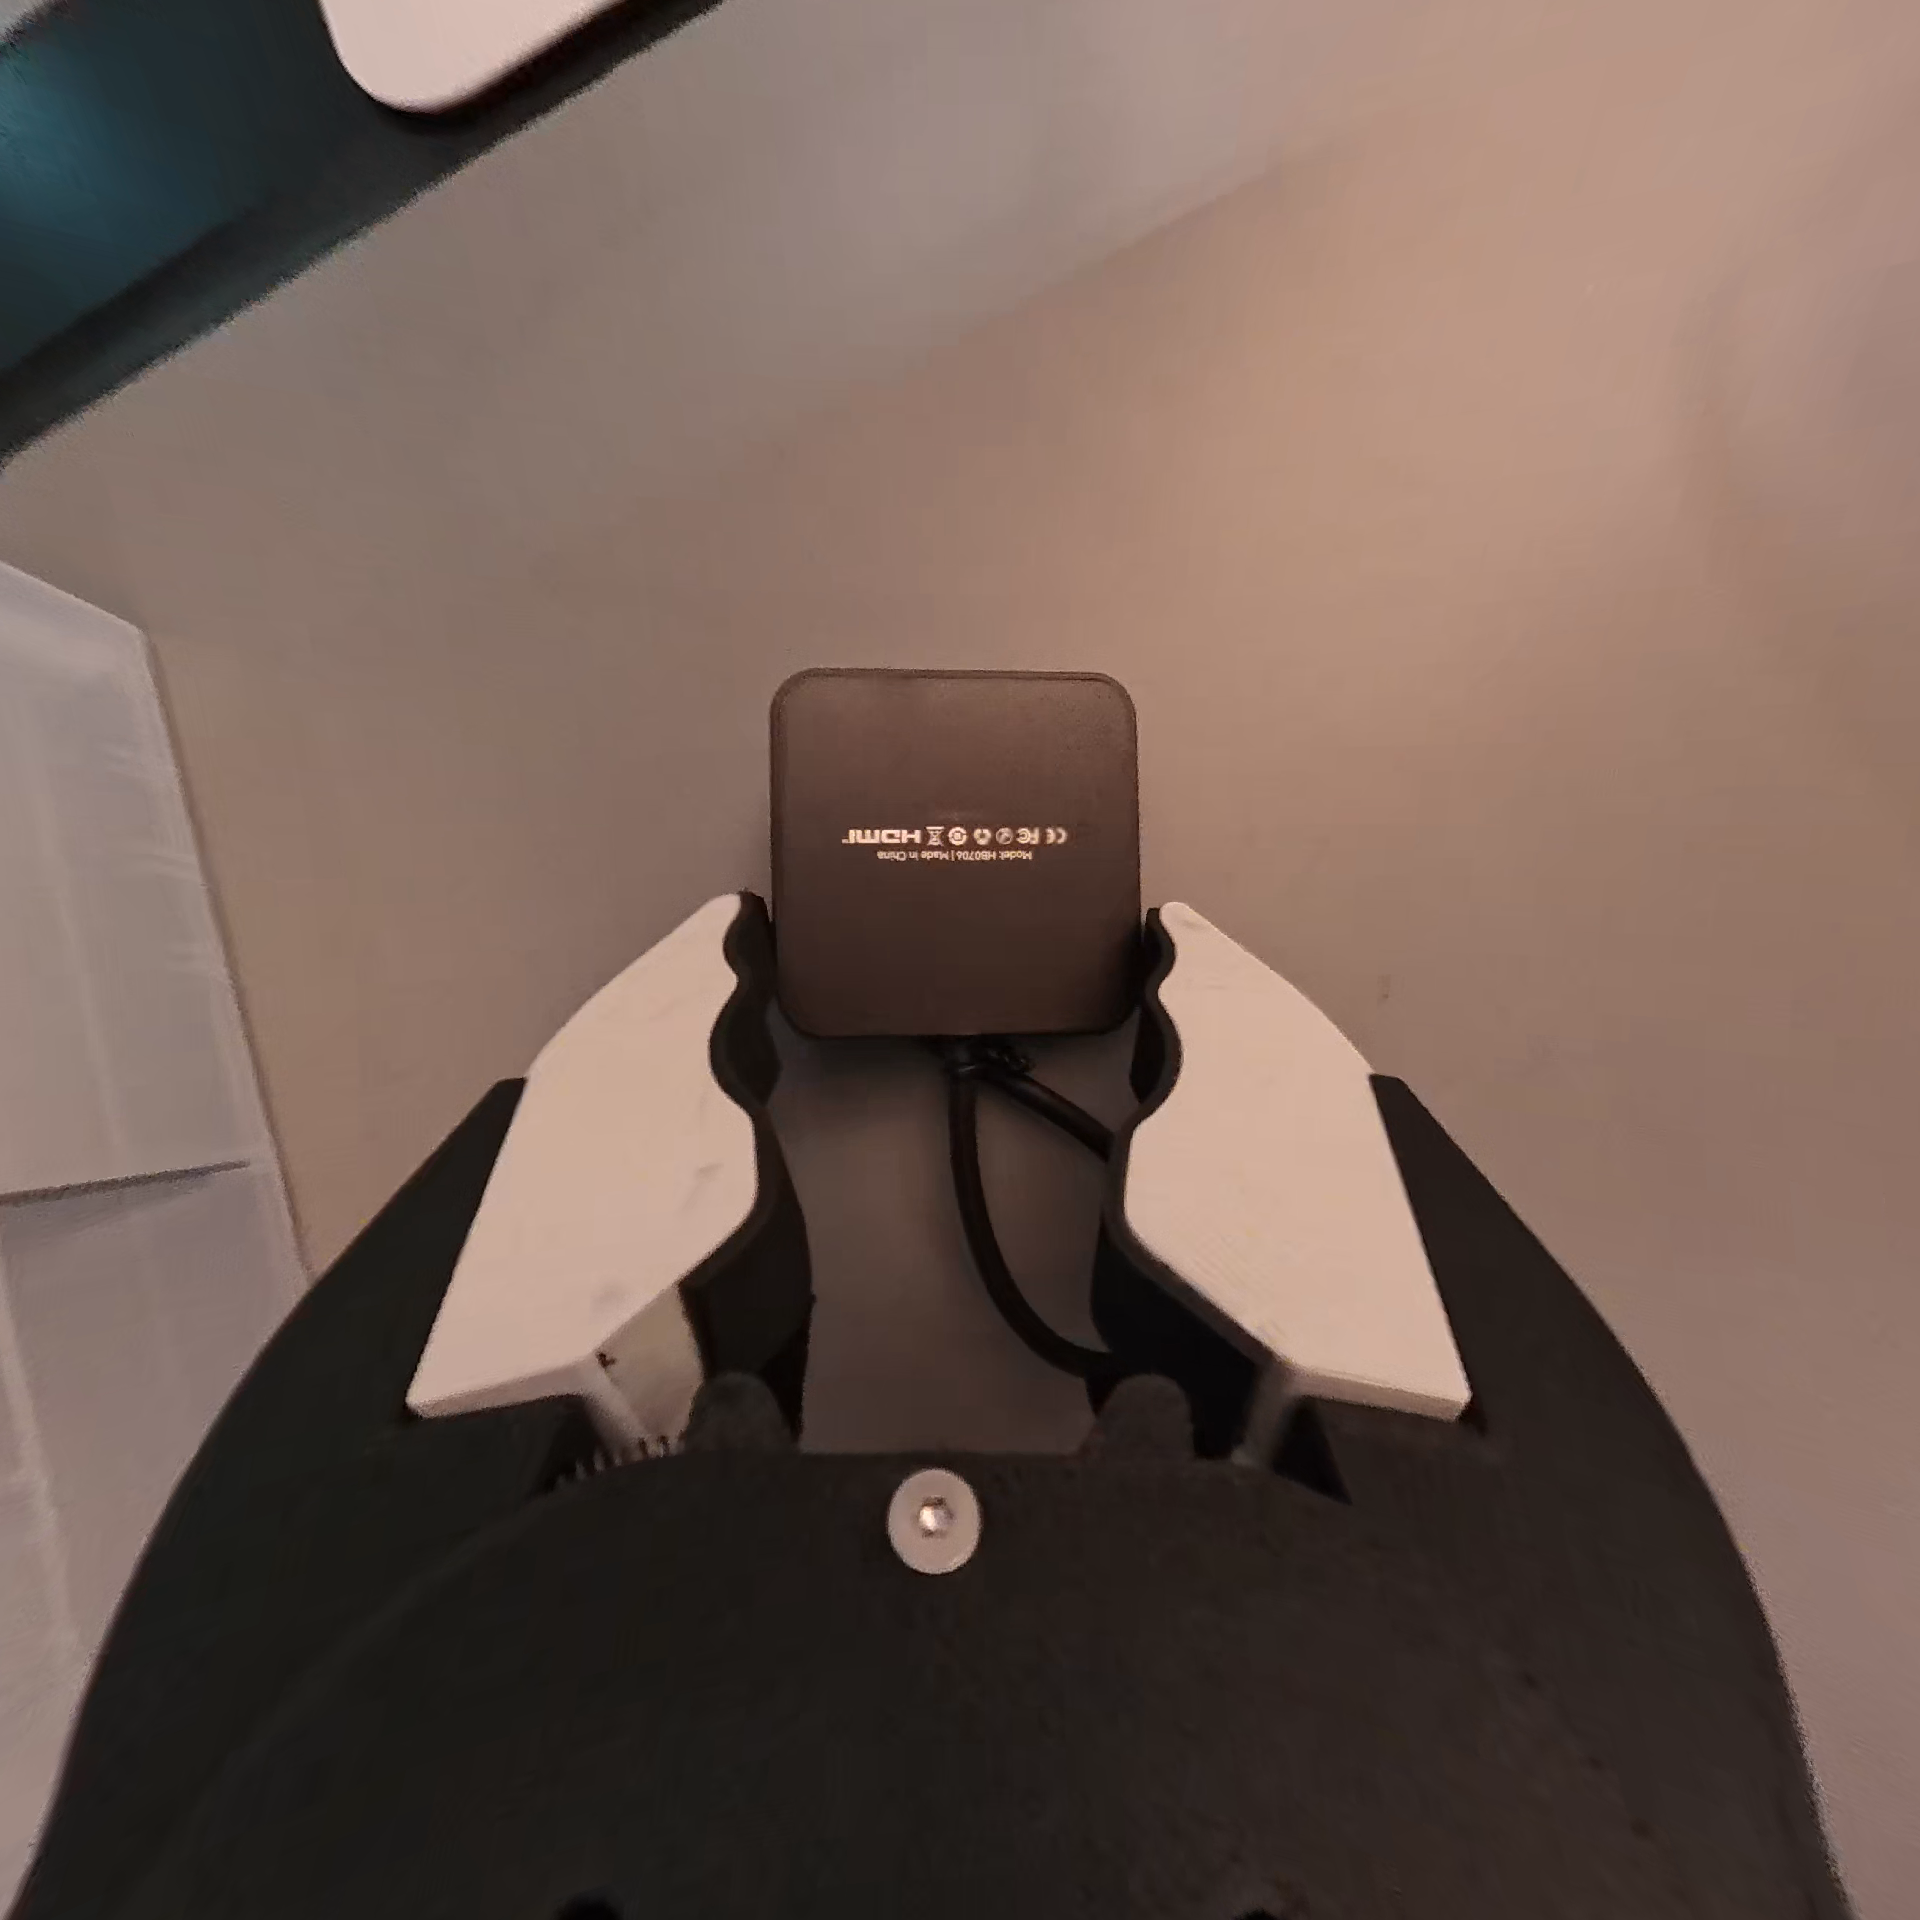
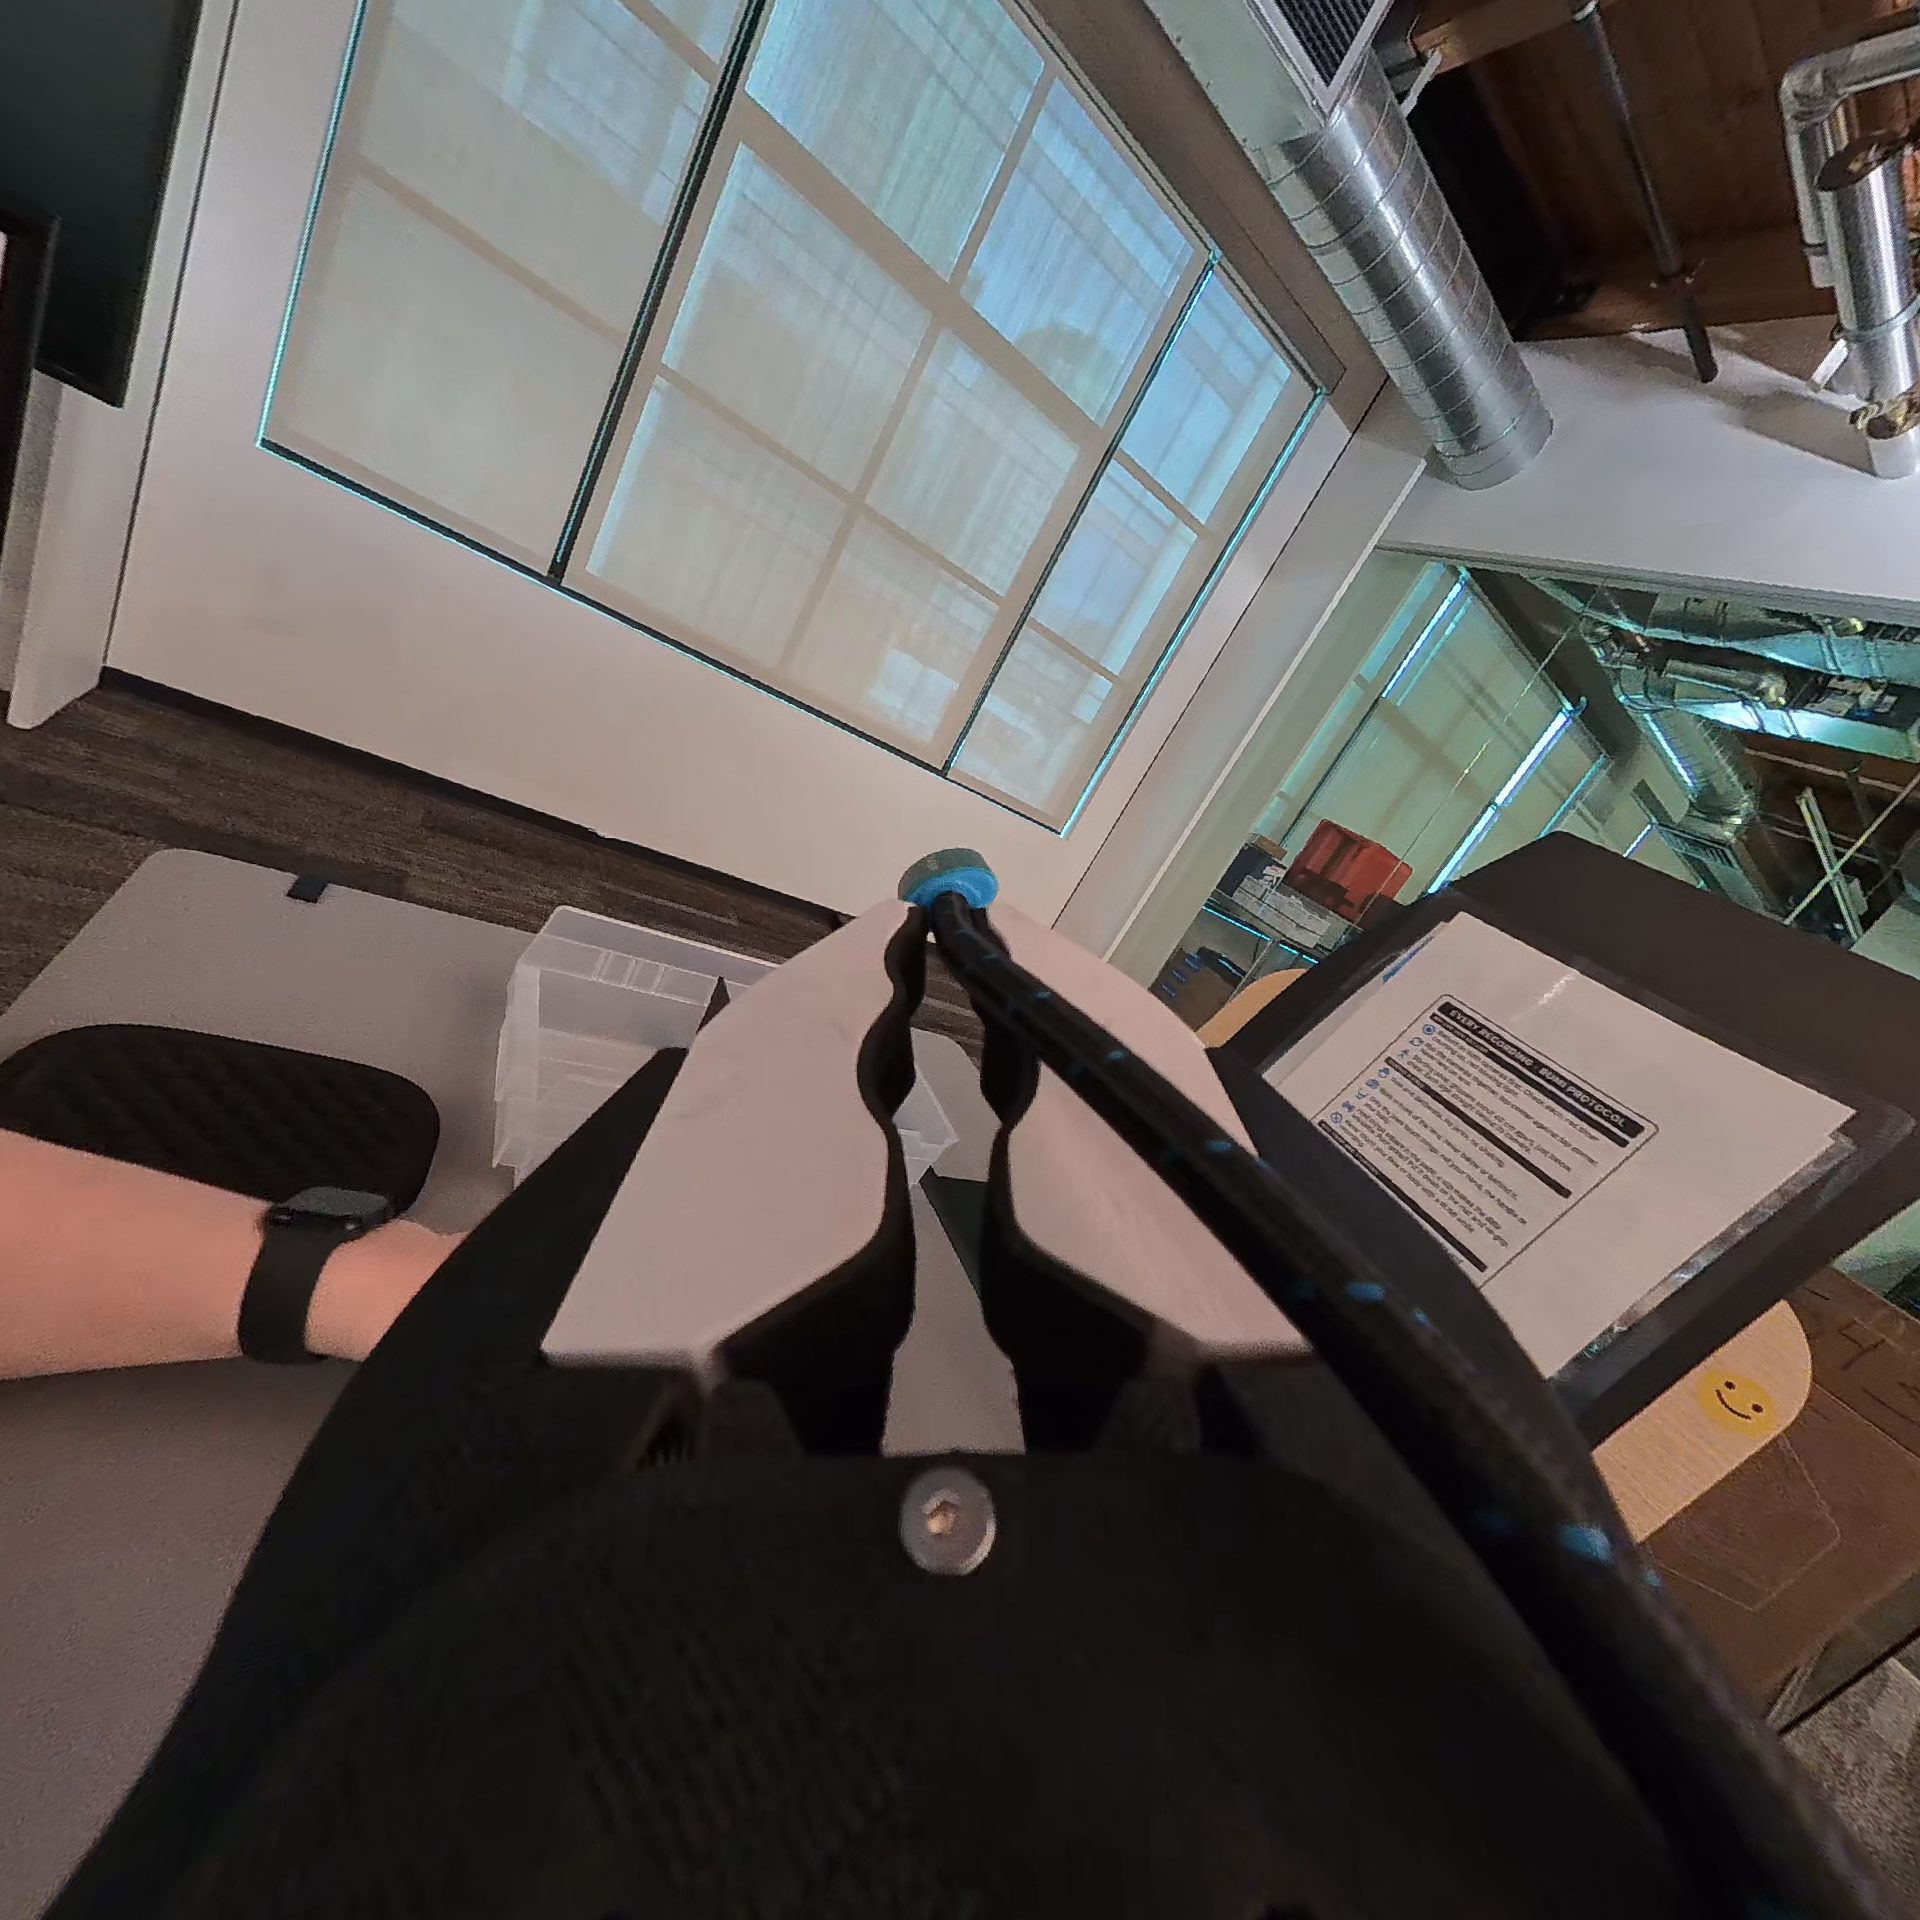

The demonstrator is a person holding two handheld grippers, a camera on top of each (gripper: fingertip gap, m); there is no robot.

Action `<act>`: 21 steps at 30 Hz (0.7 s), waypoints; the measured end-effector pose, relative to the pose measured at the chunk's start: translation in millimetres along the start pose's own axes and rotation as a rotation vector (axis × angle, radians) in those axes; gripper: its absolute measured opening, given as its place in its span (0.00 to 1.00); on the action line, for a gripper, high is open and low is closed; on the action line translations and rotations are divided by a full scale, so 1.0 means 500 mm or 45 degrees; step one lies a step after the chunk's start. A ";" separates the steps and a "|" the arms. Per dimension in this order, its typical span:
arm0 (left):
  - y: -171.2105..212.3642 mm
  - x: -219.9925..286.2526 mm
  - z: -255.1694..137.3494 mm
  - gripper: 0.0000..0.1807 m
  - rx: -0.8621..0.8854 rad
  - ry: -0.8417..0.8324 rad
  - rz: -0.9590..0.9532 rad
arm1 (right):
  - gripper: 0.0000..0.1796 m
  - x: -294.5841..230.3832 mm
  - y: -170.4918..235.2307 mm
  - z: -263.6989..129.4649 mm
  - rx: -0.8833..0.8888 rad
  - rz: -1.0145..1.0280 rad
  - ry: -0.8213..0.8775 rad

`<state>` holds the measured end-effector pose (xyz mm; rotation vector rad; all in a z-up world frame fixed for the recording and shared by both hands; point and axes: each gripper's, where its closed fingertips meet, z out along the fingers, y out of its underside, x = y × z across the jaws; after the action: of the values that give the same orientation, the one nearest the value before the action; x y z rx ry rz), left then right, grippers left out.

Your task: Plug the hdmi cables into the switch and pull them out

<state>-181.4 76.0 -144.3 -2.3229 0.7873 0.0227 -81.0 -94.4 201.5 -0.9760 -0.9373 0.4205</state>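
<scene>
In the left wrist view the black square HDMI switch [image 1: 951, 852] sits underside up over the pale table [image 1: 1455, 623]. My left gripper [image 1: 953, 920] is shut on it, a fingertip on each side near its near corners. A thin black lead [image 1: 977, 1195] runs from its near edge back between my fingers. In the right wrist view my right gripper [image 2: 925, 925] is shut on a black HDMI cable [image 2: 1247, 1184] with blue flecks, just behind a blue collar [image 2: 945, 878]. The cable trails down to the right. Its plug is hidden beyond the fingertips.
A person's forearm with a black watch [image 2: 301, 1268] lies at the left. A clear plastic box [image 2: 613, 997] and a black mat [image 2: 208, 1112] are on the white table. A black stand with a printed sheet [image 2: 1538, 1132] is at the right. A translucent box [image 1: 94, 935] is left of the switch.
</scene>
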 end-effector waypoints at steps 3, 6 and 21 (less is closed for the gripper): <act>-0.013 -0.013 -0.020 0.37 0.065 -0.097 0.070 | 0.05 0.000 0.005 0.003 -0.010 -0.003 0.001; -0.042 -0.023 -0.054 0.37 0.164 -0.173 0.100 | 0.05 -0.004 0.008 0.008 -0.018 -0.009 -0.003; -0.273 0.011 -0.349 0.37 0.792 0.642 -0.261 | 0.04 0.026 0.035 0.012 -0.074 -0.154 0.141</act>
<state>-135.8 47.4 70.6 -1.8013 0.6588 -0.8090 -77.3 -73.3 194.1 -0.9797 -0.9068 0.2367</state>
